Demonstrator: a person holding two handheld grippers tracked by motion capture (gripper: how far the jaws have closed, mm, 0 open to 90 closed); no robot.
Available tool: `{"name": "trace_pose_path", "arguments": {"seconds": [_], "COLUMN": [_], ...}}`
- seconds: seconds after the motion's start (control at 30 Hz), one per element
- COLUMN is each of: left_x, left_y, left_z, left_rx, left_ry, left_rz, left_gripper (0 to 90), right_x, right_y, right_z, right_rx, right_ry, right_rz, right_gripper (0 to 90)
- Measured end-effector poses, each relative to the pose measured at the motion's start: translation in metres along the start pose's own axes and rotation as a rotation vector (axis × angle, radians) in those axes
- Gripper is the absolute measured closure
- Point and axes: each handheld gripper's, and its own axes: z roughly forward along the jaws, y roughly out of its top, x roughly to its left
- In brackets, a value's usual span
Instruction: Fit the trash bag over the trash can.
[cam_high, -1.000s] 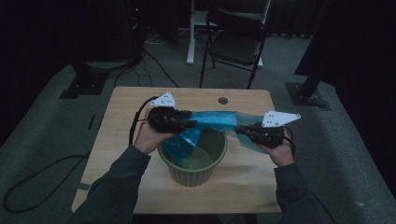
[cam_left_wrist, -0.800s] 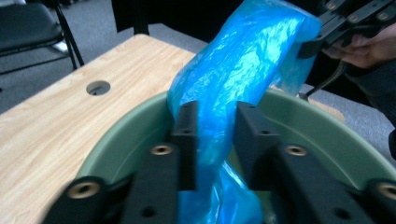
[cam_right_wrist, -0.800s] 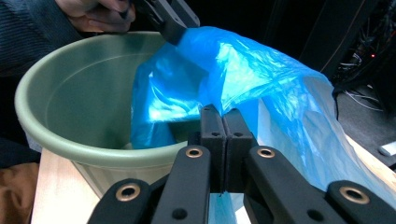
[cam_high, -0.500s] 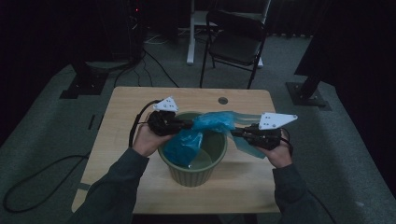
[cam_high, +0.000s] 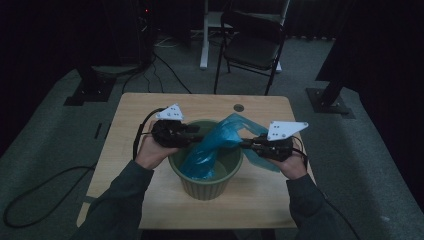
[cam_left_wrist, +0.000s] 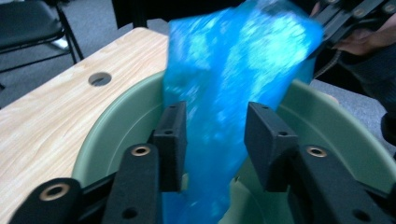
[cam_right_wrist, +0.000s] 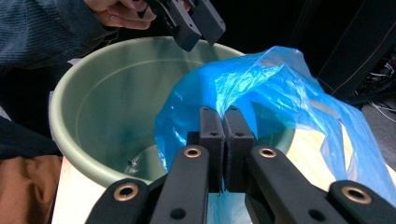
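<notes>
A blue plastic bag (cam_high: 220, 137) drapes over a green bucket (cam_high: 205, 190) in the middle of the table, and part of it hangs inside. My right gripper (cam_right_wrist: 224, 126) is shut on a fold of the bag (cam_right_wrist: 280, 79) at the bucket's right rim (cam_right_wrist: 60, 121). At the left rim, the jaws of my left gripper (cam_left_wrist: 217, 140) have just been opening. They stand apart with the bag (cam_left_wrist: 233, 56) hanging between them over the bucket (cam_left_wrist: 116, 121), and the pads do not press it. In the high view the left gripper (cam_high: 197, 137) faces the right gripper (cam_high: 247, 144) across the bucket.
The wooden table (cam_high: 130, 125) has a small round hole (cam_high: 239, 107) near its far edge. A folding chair (cam_high: 252, 47) stands behind the table on the dark floor. Cables (cam_high: 40, 185) trail on the floor at left. Bare tabletop lies around the bucket.
The bag was stretched taut between the two grippers. It now bunches and sags into the bucket. The right gripper has drifted a little toward the bucket.
</notes>
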Motion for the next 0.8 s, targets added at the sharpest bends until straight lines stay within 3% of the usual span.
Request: {"name": "trace_pose_path", "arguments": {"seconds": [0.17, 0.6, 0.8], "left_x": [-0.009, -0.014, -0.018], "left_y": [0.009, 0.022, 0.021], "left_z": [0.009, 0.024, 0.028], "left_rx": [0.008, 0.013, 0.05], "left_ry": [-0.009, -0.039, -0.052], "left_rz": [0.025, 0.038, 0.076], "left_gripper": [54.4, 54.2, 78.5], "right_x": [0.002, 0.008, 0.01], "right_y": [0.003, 0.009, 0.01], "right_z": [0.005, 0.013, 0.017], "right_rx": [0.005, 0.021, 0.03], "right_ry": [0.01, 0.051, 0.064], "right_rz": [-0.007, -0.039, -0.047], "right_gripper": [88.9, 88.9, 88.9]}}
